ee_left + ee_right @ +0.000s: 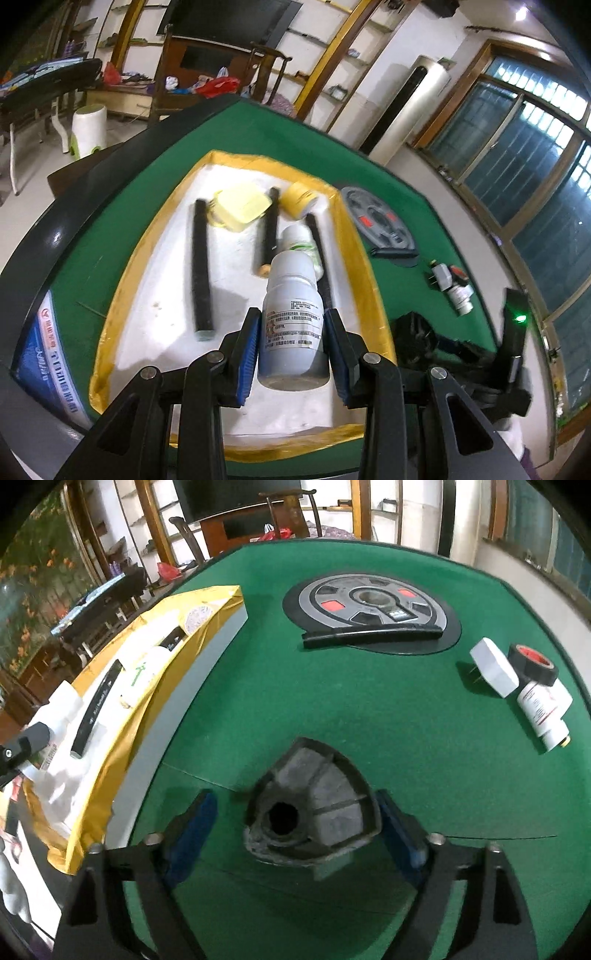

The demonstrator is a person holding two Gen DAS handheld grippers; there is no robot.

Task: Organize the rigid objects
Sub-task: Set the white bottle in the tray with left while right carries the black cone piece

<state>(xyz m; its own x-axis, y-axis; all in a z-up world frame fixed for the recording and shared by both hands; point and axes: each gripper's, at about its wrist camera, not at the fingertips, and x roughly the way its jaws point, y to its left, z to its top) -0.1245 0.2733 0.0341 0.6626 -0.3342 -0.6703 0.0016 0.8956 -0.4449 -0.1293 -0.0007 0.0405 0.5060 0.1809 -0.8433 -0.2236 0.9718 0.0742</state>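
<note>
My left gripper (291,328) is shut on a white plastic bottle (293,306) with a printed label, held over the yellow-rimmed white tray (122,273). In the tray lie three black sticks (201,269), a pale yellow box (242,210), a yellow tape roll (299,197) and another white bottle (301,240). My right gripper (295,812) is open around a dark wedge-shaped filter piece (314,812) that rests on the green table (332,720); its blue pads stand apart from it on both sides.
On the felt lie a grey round disc (373,609) with a black curved bar (373,635), a white plug adapter (493,666), a black-and-red tape roll (532,662) and a small white bottle (543,709). The tray (110,757) is at the left in the right wrist view.
</note>
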